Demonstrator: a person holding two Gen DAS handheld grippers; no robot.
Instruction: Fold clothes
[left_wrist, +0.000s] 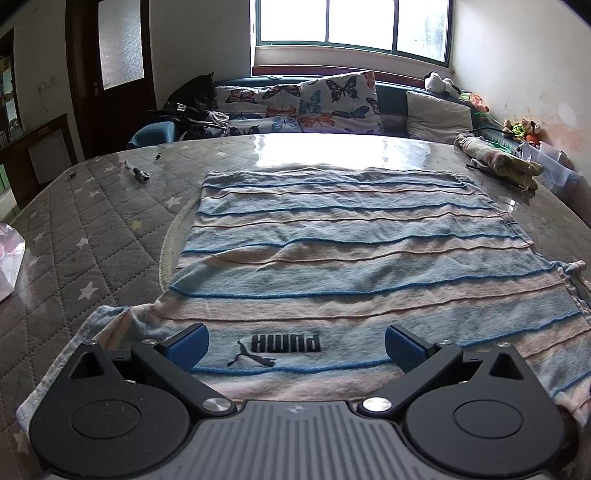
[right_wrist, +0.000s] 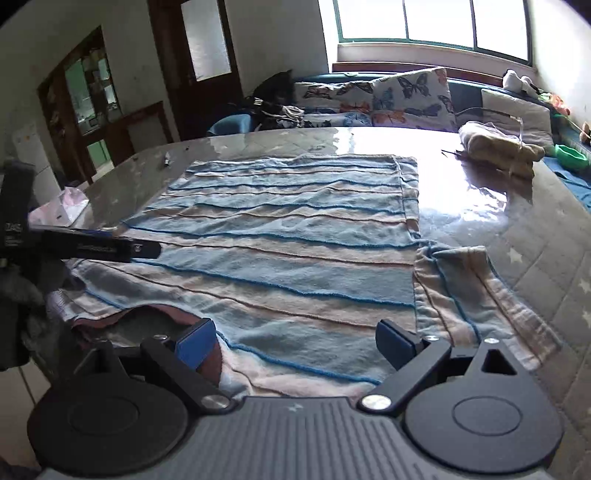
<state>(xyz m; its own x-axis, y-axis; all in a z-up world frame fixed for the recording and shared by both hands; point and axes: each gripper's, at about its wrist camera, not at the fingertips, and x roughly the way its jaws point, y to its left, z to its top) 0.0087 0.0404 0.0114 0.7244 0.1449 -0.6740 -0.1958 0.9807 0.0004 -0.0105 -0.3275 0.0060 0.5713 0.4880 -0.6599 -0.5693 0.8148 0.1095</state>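
A blue and pink striped T-shirt (left_wrist: 332, 251) lies flat on the table with its hem at the far side and its collar end toward me. My left gripper (left_wrist: 295, 349) hovers open over the chest logo, nothing between its blue pads. In the right wrist view the same striped T-shirt (right_wrist: 288, 236) spreads ahead, one short sleeve (right_wrist: 476, 291) sticking out to the right. My right gripper (right_wrist: 295, 347) is open just above the near edge by the neck opening, holding nothing. The left gripper's black body (right_wrist: 96, 249) shows at the left edge.
The table (left_wrist: 92, 229) has a grey star-quilted cover under clear glossy plastic. A folded beige garment (left_wrist: 498, 157) lies at the far right, small dark bits (left_wrist: 138, 173) at the far left, a pink packet (right_wrist: 64, 205) on the left edge. A sofa with butterfly cushions (left_wrist: 332, 103) stands behind.
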